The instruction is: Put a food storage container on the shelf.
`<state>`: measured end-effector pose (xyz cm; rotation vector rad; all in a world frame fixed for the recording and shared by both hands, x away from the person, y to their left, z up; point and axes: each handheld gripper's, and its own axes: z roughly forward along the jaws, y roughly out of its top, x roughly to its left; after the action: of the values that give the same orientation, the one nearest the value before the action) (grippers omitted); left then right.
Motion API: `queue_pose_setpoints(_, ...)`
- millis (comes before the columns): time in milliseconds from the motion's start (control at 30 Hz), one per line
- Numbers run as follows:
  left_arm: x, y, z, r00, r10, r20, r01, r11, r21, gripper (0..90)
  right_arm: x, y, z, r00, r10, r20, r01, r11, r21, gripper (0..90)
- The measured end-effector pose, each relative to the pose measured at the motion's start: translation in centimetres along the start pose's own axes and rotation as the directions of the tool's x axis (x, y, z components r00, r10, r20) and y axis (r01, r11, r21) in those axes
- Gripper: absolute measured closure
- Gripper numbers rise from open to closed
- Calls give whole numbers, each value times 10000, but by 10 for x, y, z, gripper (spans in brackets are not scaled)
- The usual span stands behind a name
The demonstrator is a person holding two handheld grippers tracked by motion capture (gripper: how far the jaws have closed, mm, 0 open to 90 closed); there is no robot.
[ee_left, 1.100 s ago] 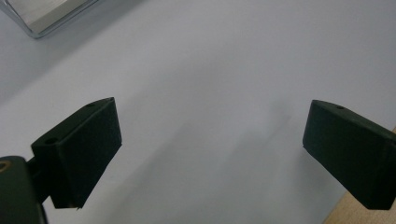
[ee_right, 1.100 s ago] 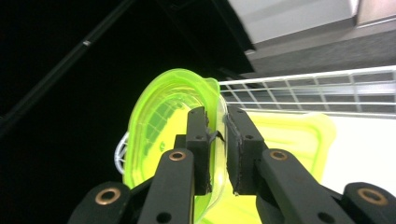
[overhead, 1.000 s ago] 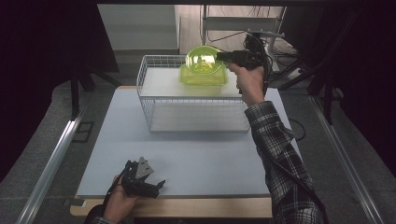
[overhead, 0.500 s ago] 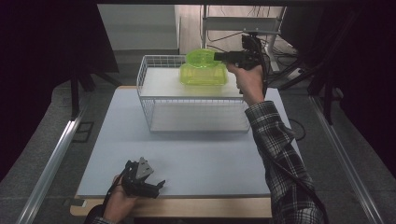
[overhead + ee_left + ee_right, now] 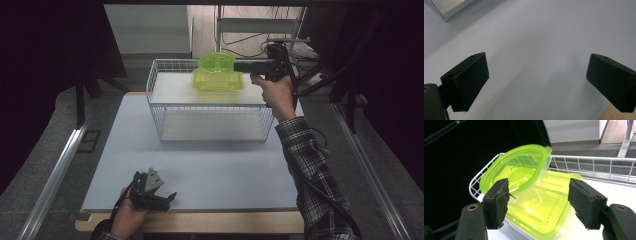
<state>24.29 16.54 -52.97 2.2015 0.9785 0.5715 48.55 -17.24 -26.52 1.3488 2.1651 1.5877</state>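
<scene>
Two grippers: left gripper (image 5: 172,196) at the near edge of the table (image 5: 225,170), right gripper (image 5: 239,66) at the far right, level with the top of the basket.
Containers: two, both see-through lime-green plastic. A shallow square container (image 5: 541,205) with rounded corners lies flat, and a second piece (image 5: 516,168) of the same plastic, with a small tab at one corner, leans tilted on its far side.
Basket: one white wire basket (image 5: 210,122), a rectangular grid of thin rods with a flat pale sheet across its top.
Where the containers lie: on the pale sheet at the far side of the basket top, against the back rail.
Table surface: smooth, matt, pale grey-blue sheet over a wooden board whose edge shows along the near side.
Right gripper state: jaws spread and have just been opening. In the right gripper view the rough black pads (image 5: 499,202) stand apart on either side of the green plastic, neither pressing on it.
Containers against right gripper: directly ahead of the jaws, the flat container just beyond and below the tips, the tilted piece behind the left pad.
Left gripper state: jaws wide apart over bare table, nothing between them, pads (image 5: 471,80) blocky and black.
Containers against left gripper: well apart, across the whole table.
Sleeve: one plaid sleeve (image 5: 312,170) on the right arm.
</scene>
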Motion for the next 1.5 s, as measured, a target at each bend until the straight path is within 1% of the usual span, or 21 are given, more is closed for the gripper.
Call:
queue_pose_setpoints(67,0,0,0,10000,0,3,0,10000,1,39,0,-3,-2,9999,-168,-16,169,9998,44,312)
queue_pose_setpoints(167,0,0,0,10000,-6,-3,6,10000,6,40,0,-7,-5,9994,-307,-178,308,9995,60,288)
queue_pose_setpoints(233,0,0,0,10000,-3,3,3,10000,4,40,0,-10,-7,9989,-445,-167,447,9989,116,277)
queue_pose_setpoints(367,0,0,0,10000,6,5,-6,10000,7,40,1,-17,-10,9978,-580,-326,586,9981,166,256)
queue_pose_setpoints(533,-1,0,0,10000,-78,38,78,10000,-3,40,3,-25,-12,9953,-877,-404,888,9957,248,223)
queue_pose_setpoints(733,0,0,0,10000,-11,30,11,10000,54,40,5,-35,-14,9920,-1151,-516,1167,9927,294,181)
queue_pose_setpoints(867,-1,0,1,10000,3,41,-3,10000,70,40,7,-42,-15,9856,-1634,-443,1649,9857,341,155)
queue_pose_setpoints(1000,-1,0,1,10000,-8,59,8,10000,29,40,8,-48,-16,9827,-1772,-534,1794,9830,381,136)
queue_pose_setpoints(1100,0,0,0,9999,-70,154,72,9999,-87,39,9,-53,-17,9775,-2065,-420,2084,9770,463,120)
queue_pose_setpoints(1167,0,0,0,9999,-82,121,84,9999,-128,36,10,-57,-17,9742,-2215,-440,2236,9734,500,109)
queue_pose_setpoints(1267,0,0,0,9996,-148,234,152,9997,-201,34,11,-63,-18,9691,-2430,-430,2453,9677,586,94)
queue_pose_setpoints(1367,0,0,0,9994,-145,314,152,9996,-247,32,14,-68,-19,9660,-2536,-506,2566,9644,648,82)
queue_pose_setpoints(1467,0,0,0,9994,-127,328,135,9996,-248,30,16,-74,-19,9577,-2837,-481,2867,9549,767,70)
queue_pose_setpoints(1500,0,0,0,9994,-137,330,145,9996,-260,29,16,-75,-20,9571,-2858,-477,2888,9543,773,68)
